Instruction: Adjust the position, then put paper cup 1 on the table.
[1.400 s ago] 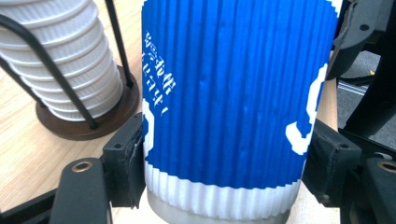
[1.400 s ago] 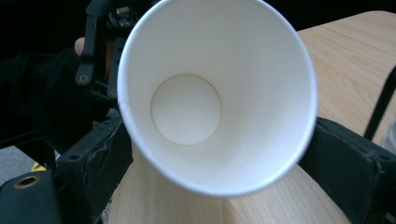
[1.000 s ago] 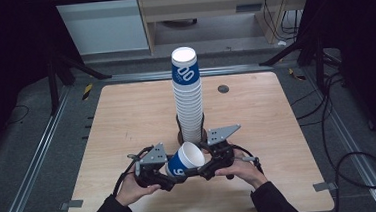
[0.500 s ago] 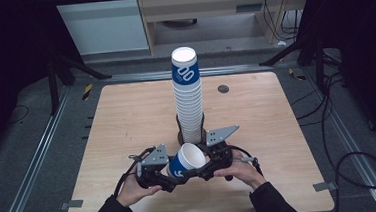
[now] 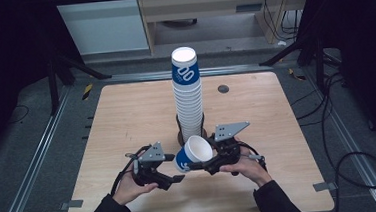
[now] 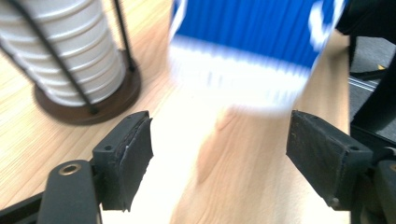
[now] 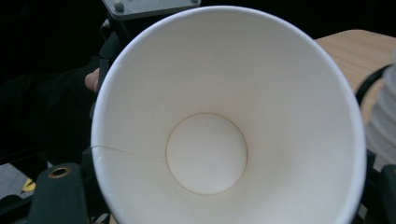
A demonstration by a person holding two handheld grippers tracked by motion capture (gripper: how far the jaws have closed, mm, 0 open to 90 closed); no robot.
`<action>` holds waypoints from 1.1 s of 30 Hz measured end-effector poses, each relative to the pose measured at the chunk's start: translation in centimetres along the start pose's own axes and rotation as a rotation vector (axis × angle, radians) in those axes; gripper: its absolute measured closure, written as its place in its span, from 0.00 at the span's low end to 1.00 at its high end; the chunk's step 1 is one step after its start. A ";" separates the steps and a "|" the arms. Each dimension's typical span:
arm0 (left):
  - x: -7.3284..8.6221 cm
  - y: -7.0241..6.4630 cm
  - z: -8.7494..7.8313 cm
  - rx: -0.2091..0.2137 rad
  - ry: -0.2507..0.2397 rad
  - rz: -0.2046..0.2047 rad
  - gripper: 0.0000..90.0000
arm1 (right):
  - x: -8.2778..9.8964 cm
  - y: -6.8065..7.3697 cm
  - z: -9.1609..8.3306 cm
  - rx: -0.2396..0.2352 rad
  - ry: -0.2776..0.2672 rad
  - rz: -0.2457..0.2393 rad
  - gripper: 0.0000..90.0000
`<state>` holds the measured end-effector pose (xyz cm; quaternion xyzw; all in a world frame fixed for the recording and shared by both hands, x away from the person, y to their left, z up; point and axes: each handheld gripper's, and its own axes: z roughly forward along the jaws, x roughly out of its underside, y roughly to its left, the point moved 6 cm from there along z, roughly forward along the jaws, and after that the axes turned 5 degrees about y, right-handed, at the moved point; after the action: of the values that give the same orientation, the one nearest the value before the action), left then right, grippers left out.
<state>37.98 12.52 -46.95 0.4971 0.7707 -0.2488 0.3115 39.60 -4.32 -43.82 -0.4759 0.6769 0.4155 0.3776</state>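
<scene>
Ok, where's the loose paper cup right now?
In the high view the paper cup lies tilted in the right tool, just in front of the cup stack.

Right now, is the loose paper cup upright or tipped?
Tipped: the paper cup lies sideways off the table, mouth facing the right gripper, whose view looks into its empty inside.

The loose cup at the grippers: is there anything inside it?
The loose cup is empty: bare white wall, a thin side seam and a clean round bottom, seen straight down its mouth in the right gripper view. The right gripper holds it; its jaws have just been closing on it.
</scene>
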 end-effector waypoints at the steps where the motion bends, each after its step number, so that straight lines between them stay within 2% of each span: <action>1: 0.2 0.5 -0.2 -0.013 0.001 -0.017 0.24 | -0.1 -0.4 -0.7 0.028 -0.001 0.007 0.22; 3: 0.3 0.7 -0.3 -0.018 -0.001 -0.028 0.24 | 0.0 -0.6 -0.9 0.039 -0.001 0.010 0.22; 8: 0.8 2.0 -0.8 -0.061 -0.010 -0.078 0.23 | 0.2 -2.1 -2.5 0.138 0.021 0.032 0.22; 10: 0.9 2.6 -1.0 -0.090 -0.012 -0.104 0.22 | 0.3 -2.3 -2.6 0.151 0.024 0.036 0.22; 12: 1.0 3.0 -1.2 -0.107 -0.020 -0.126 0.22 | 0.5 -2.8 -3.1 0.196 0.043 0.043 0.22; 17: 1.4 3.9 -1.7 -0.150 -0.030 -0.167 0.21 | 0.5 -3.6 -4.0 0.269 0.058 0.056 0.22; 25: 1.7 5.1 -2.4 -0.196 -0.049 -0.221 0.19 | 0.1 -5.6 -6.7 0.459 0.079 0.100 0.22; 26: 1.7 5.2 -2.5 -0.200 -0.054 -0.228 0.18 | 0.1 -6.2 -7.5 0.504 0.085 0.106 0.22; 29: 1.9 5.6 -2.8 -0.220 -0.061 -0.242 0.18 | 0.2 -6.8 -8.1 0.531 0.089 0.117 0.22; 31: 1.9 5.9 -3.1 -0.233 -0.064 -0.248 0.17 | 0.4 -7.6 -8.8 0.586 0.117 0.127 0.22; 33: 2.0 6.1 -3.2 -0.246 -0.062 -0.254 0.17 | 0.6 -8.1 -9.2 0.612 0.128 0.137 0.22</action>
<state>42.22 18.32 -46.71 0.3459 0.8418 -0.2054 0.3598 46.11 -14.57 -42.58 -0.3186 0.8235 0.1862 0.4309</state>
